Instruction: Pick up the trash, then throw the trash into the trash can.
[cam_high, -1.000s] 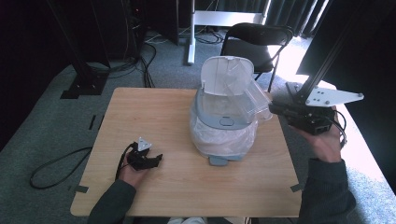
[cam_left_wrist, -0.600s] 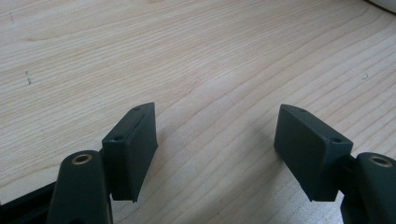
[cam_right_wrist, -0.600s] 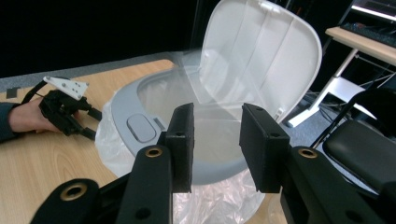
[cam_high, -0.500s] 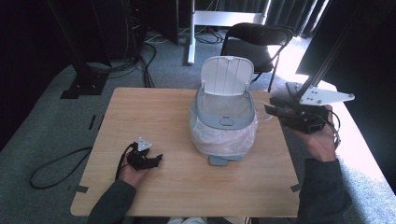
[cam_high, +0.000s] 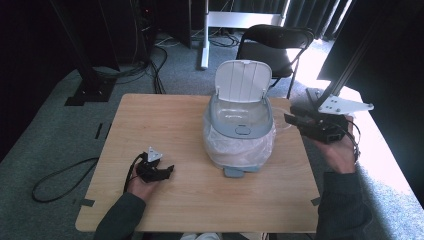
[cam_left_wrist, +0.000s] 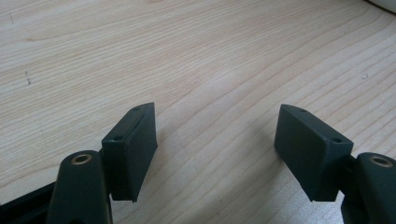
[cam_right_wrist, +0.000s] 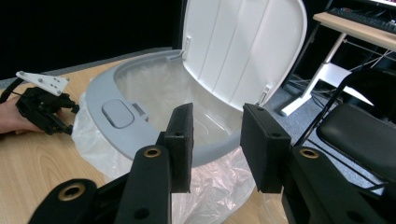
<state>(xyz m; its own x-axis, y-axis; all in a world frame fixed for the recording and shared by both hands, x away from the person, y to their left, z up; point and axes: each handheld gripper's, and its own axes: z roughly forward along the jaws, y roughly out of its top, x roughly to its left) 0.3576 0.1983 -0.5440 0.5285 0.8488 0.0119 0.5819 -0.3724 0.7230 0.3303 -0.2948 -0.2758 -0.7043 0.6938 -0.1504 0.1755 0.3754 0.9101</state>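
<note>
Nearest me, my left tool (cam_high: 159, 171) rests on the desk (cam_high: 165, 120) at its near-left part, jaws spread wide w/ bare wood between them. Right tool (cam_high: 300, 121) hangs off the desk's right edge, level w/ the bin (cam_high: 240, 131), pointing left at its rim; jaws have just been opening, now parted w/ nothing between the pads, just short of the grey rim (cam_right_wrist: 154, 135). Bin sits approx mid-desk, right of centre, clear liner bag (cam_high: 235, 150) bulging round its sides. Long axis runs near-to-far: latch button (cam_high: 243, 130) faces me, hinge at far end. White lid (cam_high: 243, 81) stands up, open, inside facing me. Behind desk: a black chair (cam_high: 280, 42).
</note>
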